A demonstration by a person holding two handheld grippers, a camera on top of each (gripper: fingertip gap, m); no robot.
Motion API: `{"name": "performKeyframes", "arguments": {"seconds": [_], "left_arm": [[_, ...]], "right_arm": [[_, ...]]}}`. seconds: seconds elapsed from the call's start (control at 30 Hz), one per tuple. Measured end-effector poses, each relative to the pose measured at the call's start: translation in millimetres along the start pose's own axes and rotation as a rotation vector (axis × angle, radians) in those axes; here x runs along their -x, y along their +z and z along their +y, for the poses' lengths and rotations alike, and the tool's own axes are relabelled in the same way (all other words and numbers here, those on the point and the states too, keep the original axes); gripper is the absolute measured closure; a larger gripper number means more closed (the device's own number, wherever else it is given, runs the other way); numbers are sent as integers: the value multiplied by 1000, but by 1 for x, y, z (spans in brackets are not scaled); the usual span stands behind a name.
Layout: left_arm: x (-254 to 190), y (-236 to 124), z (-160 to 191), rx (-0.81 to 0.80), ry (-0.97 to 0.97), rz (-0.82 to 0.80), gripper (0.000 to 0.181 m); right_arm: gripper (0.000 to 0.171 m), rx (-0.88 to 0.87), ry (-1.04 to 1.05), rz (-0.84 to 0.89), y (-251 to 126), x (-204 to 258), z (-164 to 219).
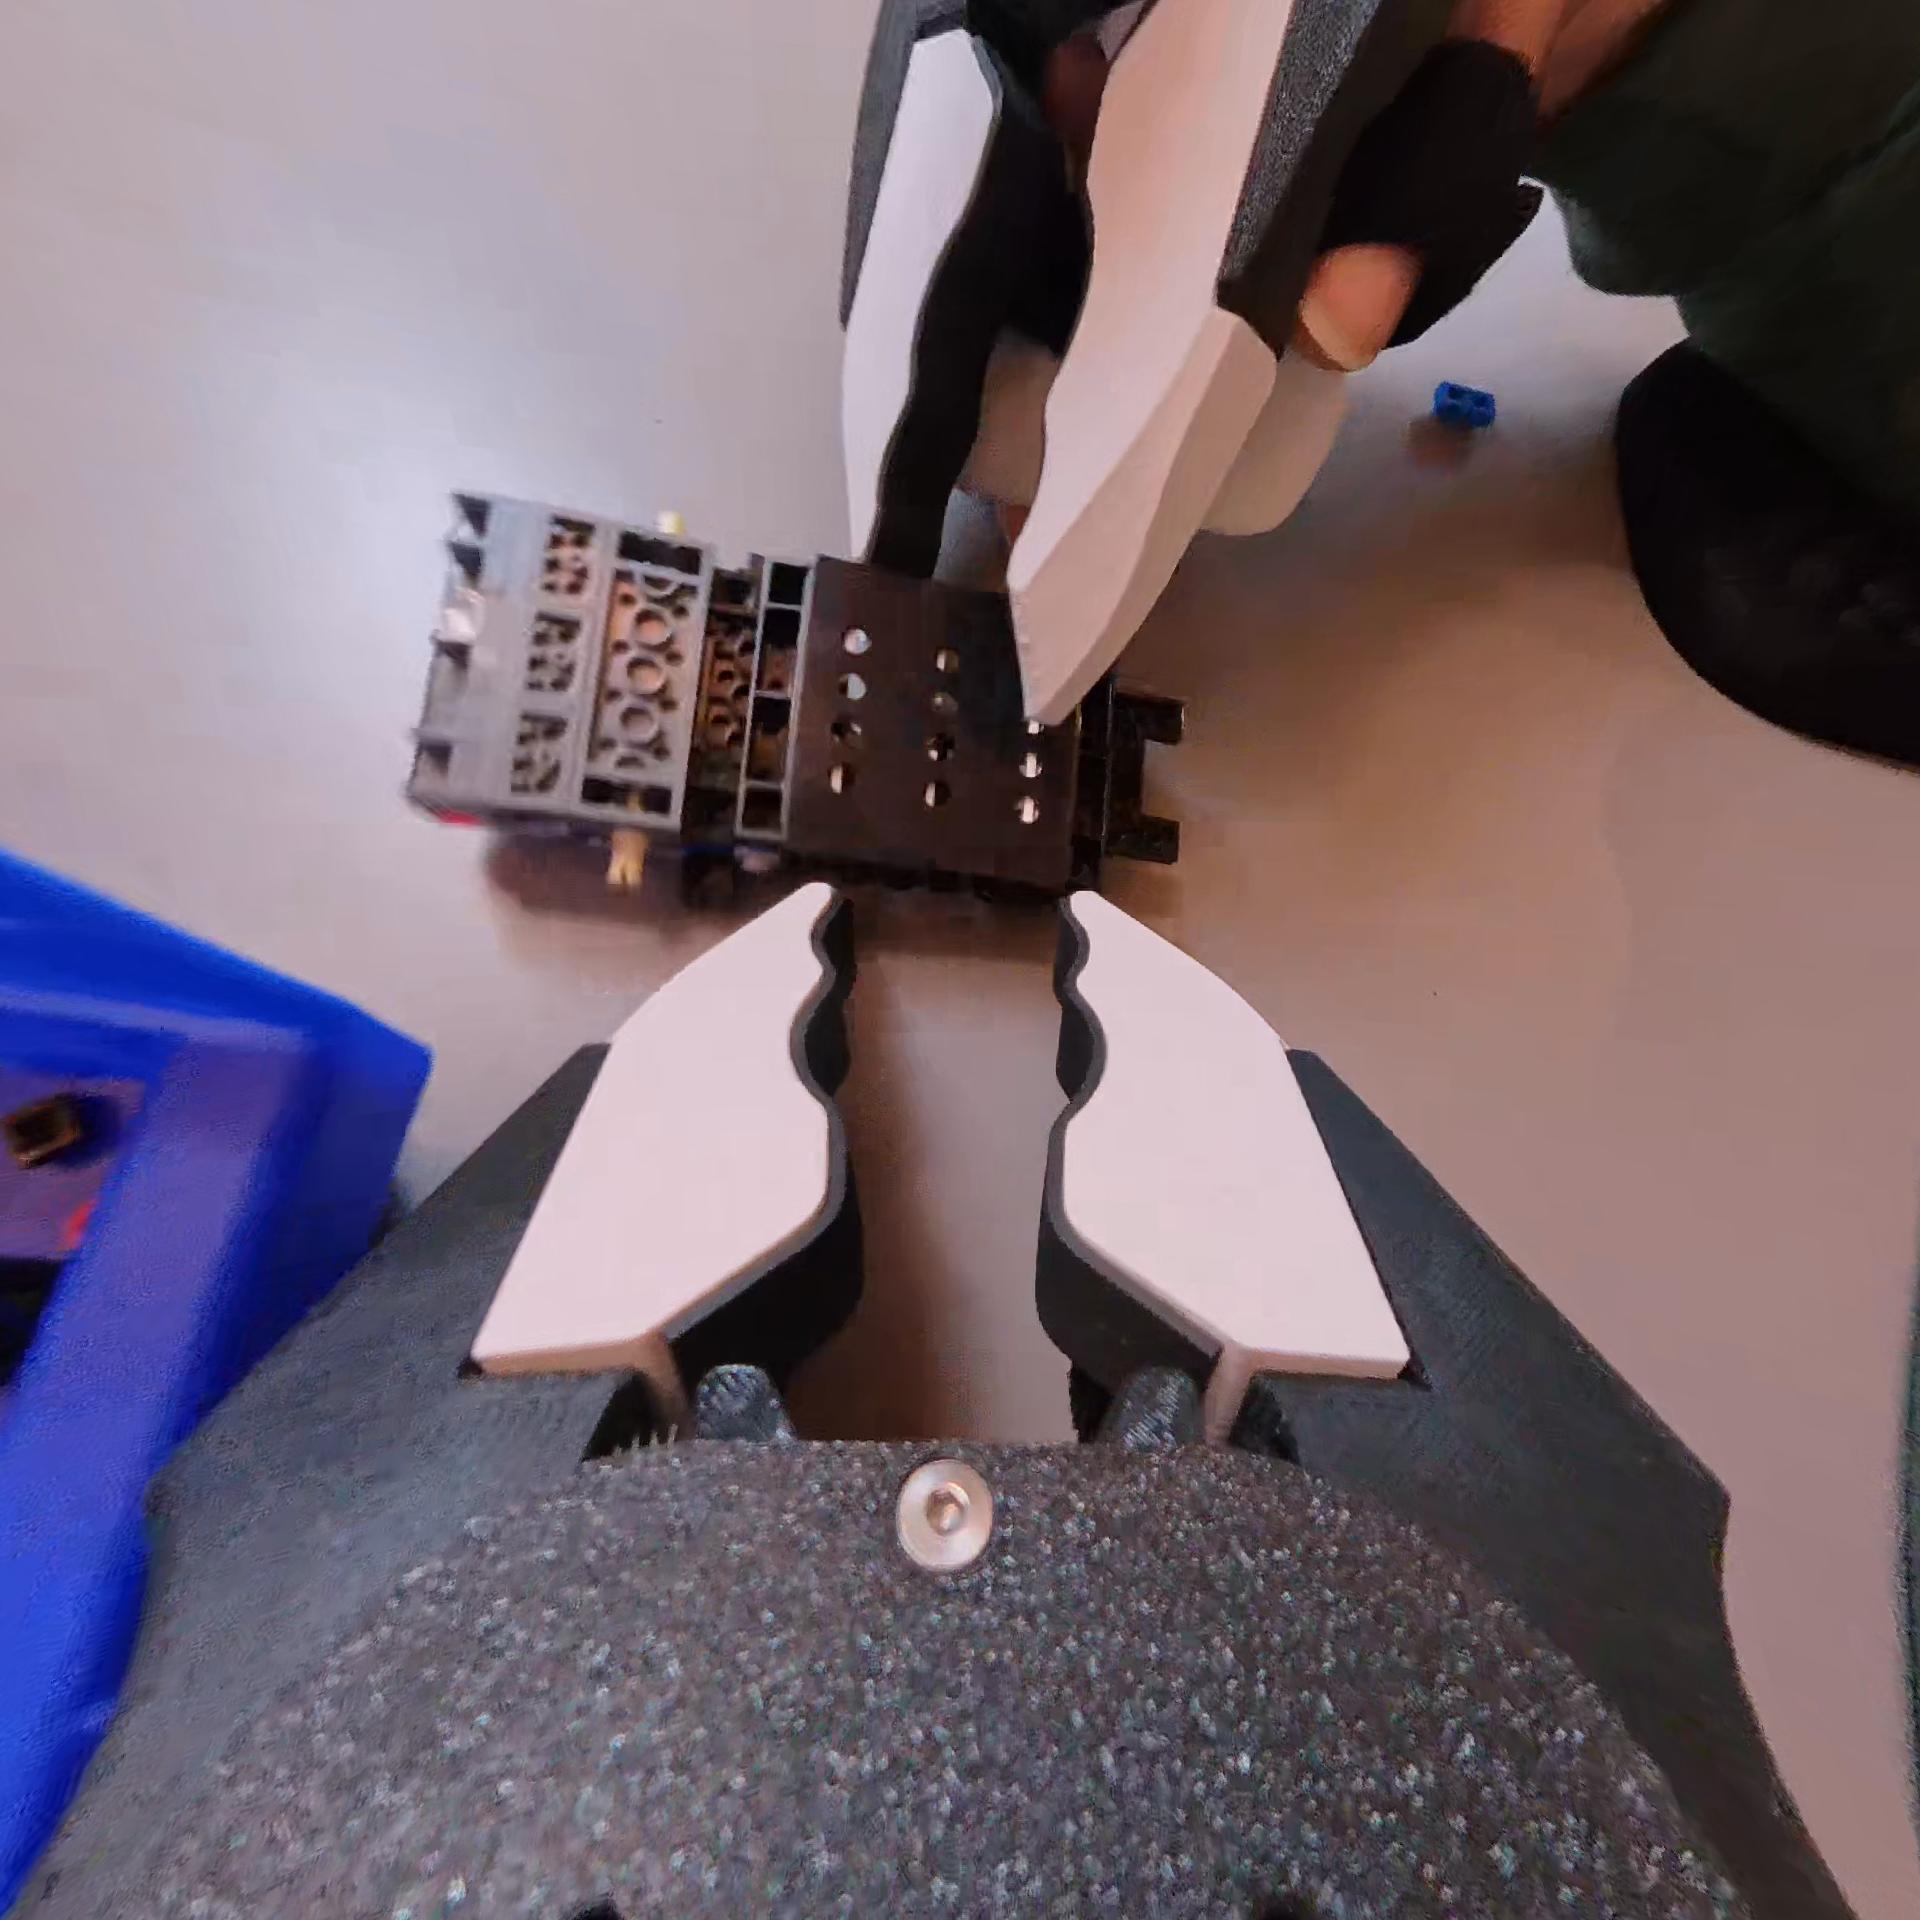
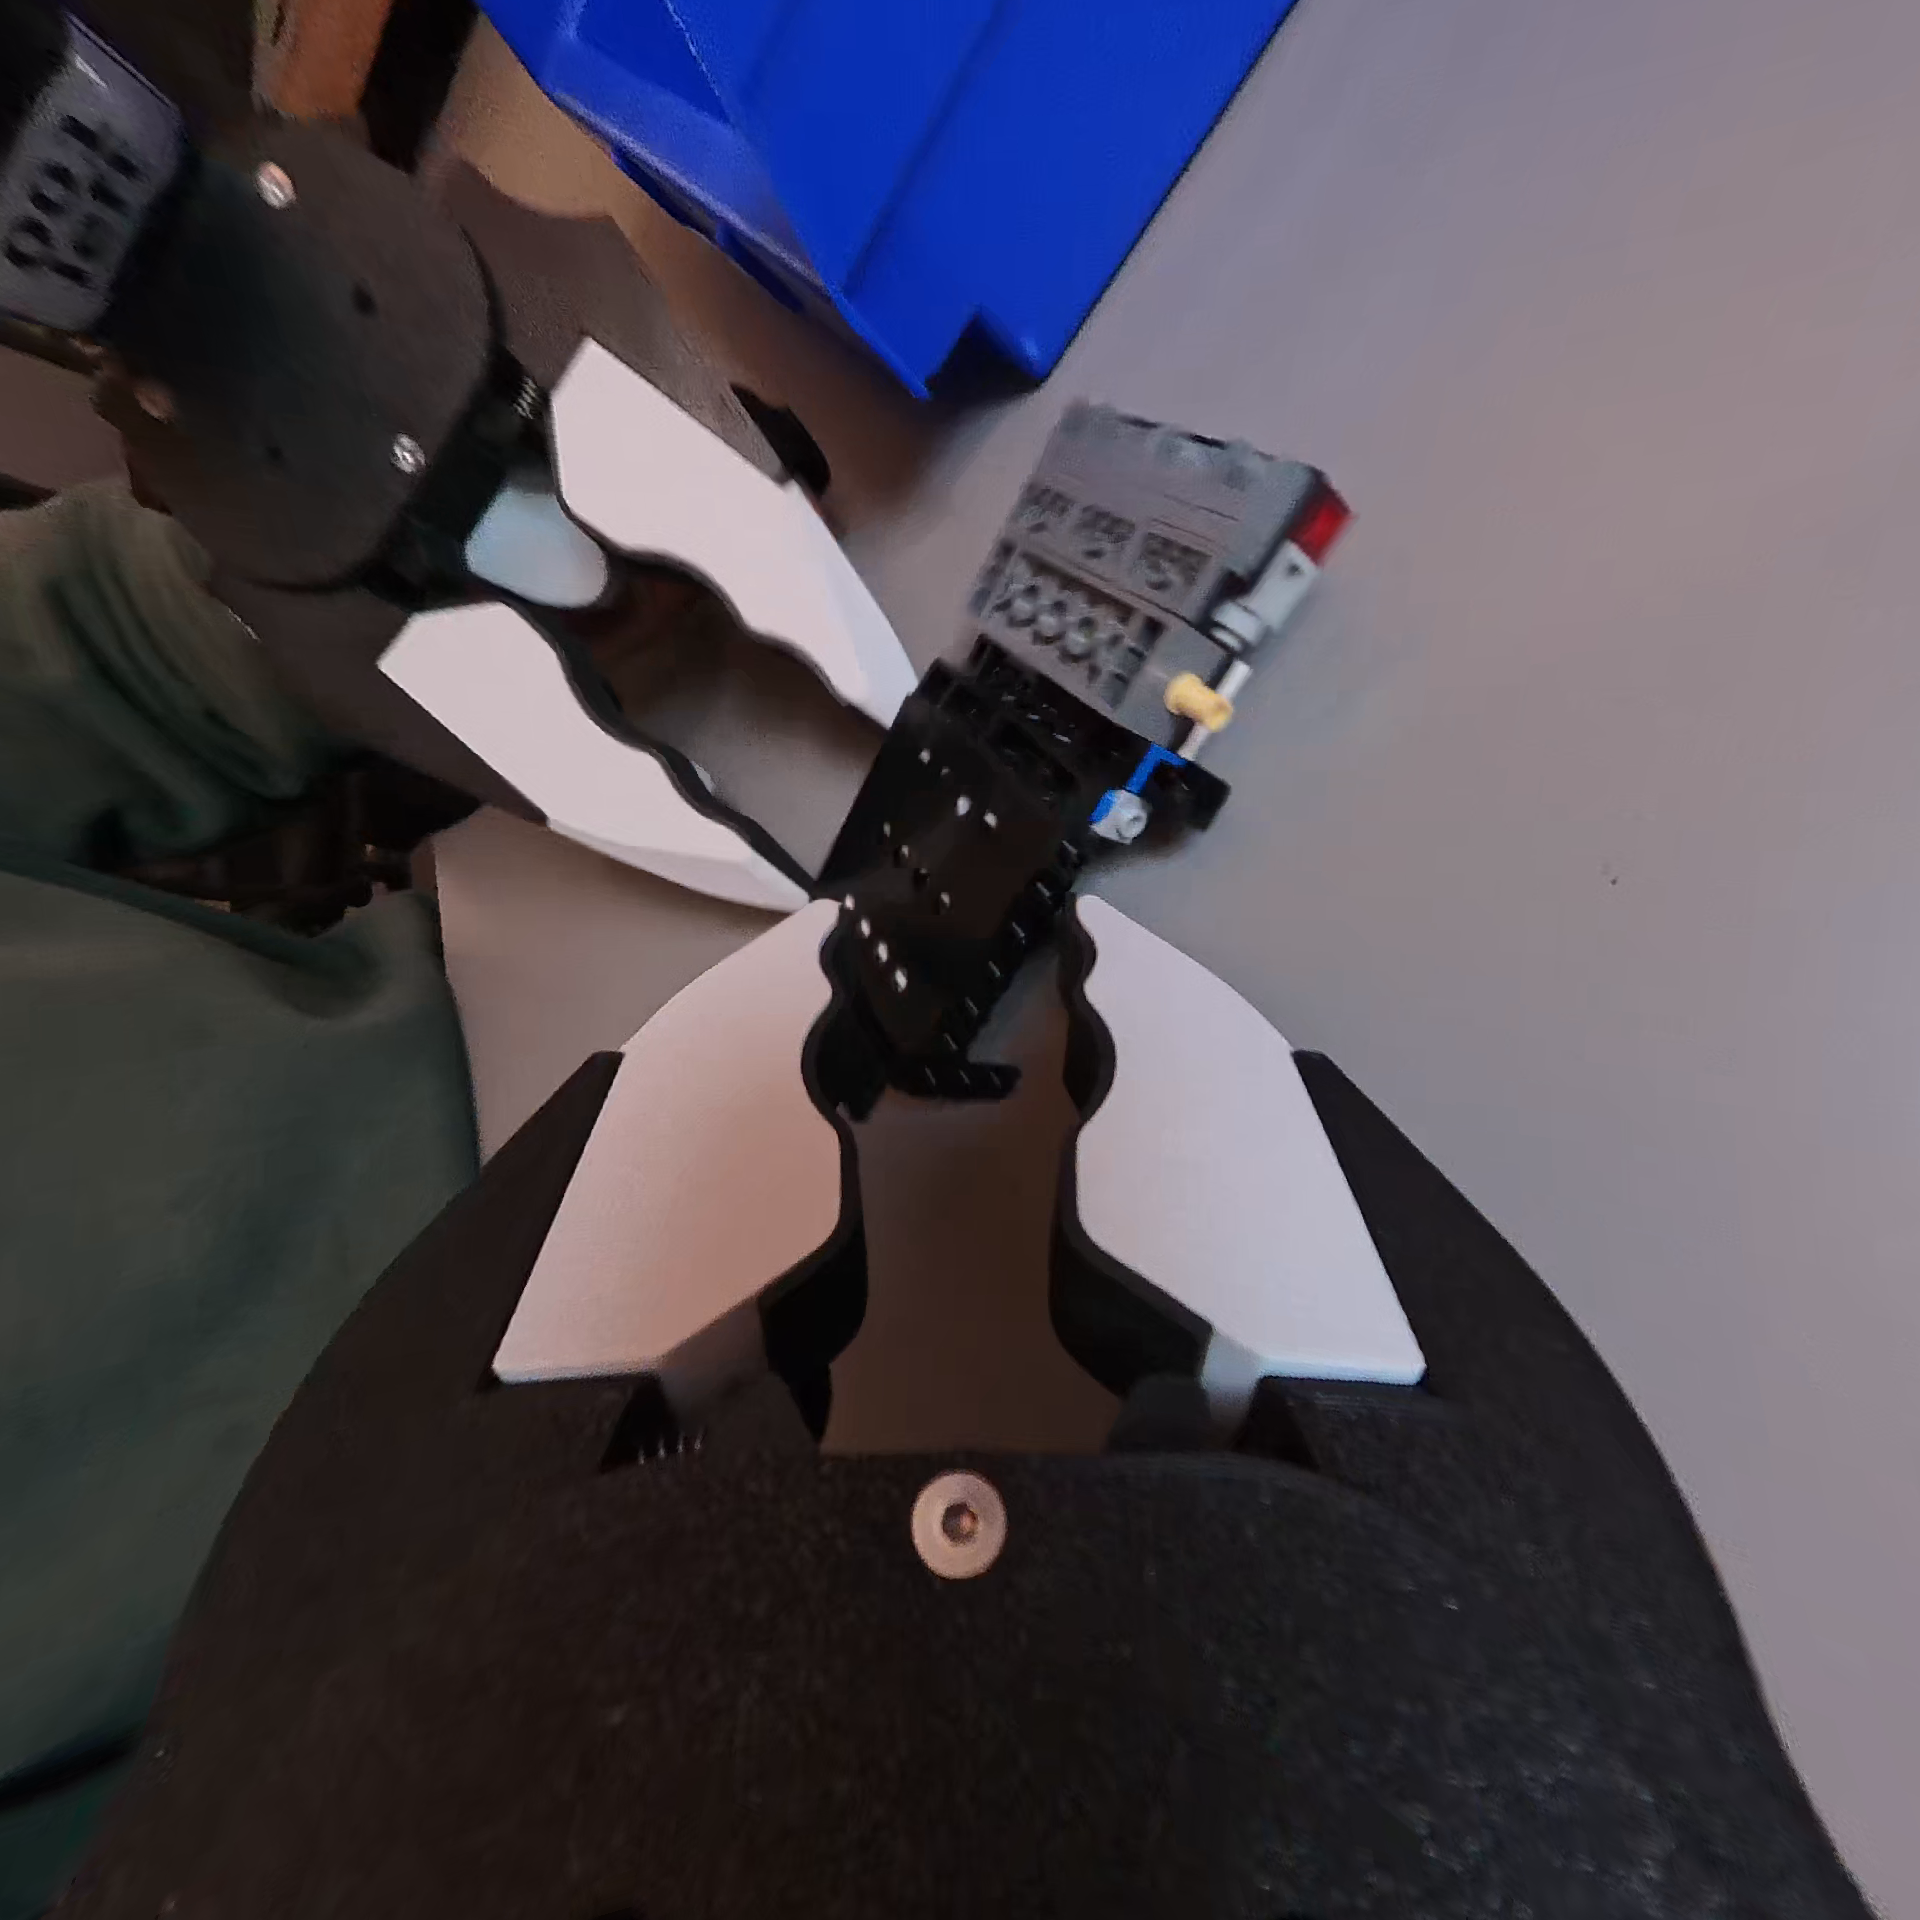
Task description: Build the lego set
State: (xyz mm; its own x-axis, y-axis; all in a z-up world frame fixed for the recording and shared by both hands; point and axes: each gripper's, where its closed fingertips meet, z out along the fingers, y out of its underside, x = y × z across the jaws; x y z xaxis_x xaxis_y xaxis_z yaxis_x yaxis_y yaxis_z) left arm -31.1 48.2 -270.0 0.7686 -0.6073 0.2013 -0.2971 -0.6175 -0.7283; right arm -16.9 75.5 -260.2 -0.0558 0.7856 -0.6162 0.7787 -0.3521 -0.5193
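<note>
Blue bin point(image 1: 156, 1091): 9 o'clock in the left wrist view, on the grey tabletop point(image 1: 312, 364).

Brick-built assembly point(image 1: 790, 707): grey and black, lying on the tabletop at centre.

Left hand-held gripper point(image 1: 951, 914): released, fingertips just short of the assembly's black end.

Right hand-held gripper point(image 2: 951, 935): descends from 12 o'clock, jaws spread around the black perforated block point(image 2: 935, 883); whether it grips cannot be told.

Small blue brick point(image 1: 1463, 400): 2 o'clock, apart.
</note>
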Motion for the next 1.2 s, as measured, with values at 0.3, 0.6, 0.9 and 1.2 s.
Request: {"name": "performKeyframes", "arguments": {"seconds": [0.3,0.6,0.9,1.2], "left_arm": [[3,8,-10,-54,14,-46,156],[-2,-10,-35,-229,-260,133,147],[8,1,-32,-237,-460,150,144],[16,1,-15,-100,-224,-3,149]], "right_arm": [[159,-130,-46,-65,-21,17,-20],[160,-46,-494,497,-33,2,-32],[148,184,-618,419,5,11,2],[136,72,-461,403,-54,-15,0]]}}
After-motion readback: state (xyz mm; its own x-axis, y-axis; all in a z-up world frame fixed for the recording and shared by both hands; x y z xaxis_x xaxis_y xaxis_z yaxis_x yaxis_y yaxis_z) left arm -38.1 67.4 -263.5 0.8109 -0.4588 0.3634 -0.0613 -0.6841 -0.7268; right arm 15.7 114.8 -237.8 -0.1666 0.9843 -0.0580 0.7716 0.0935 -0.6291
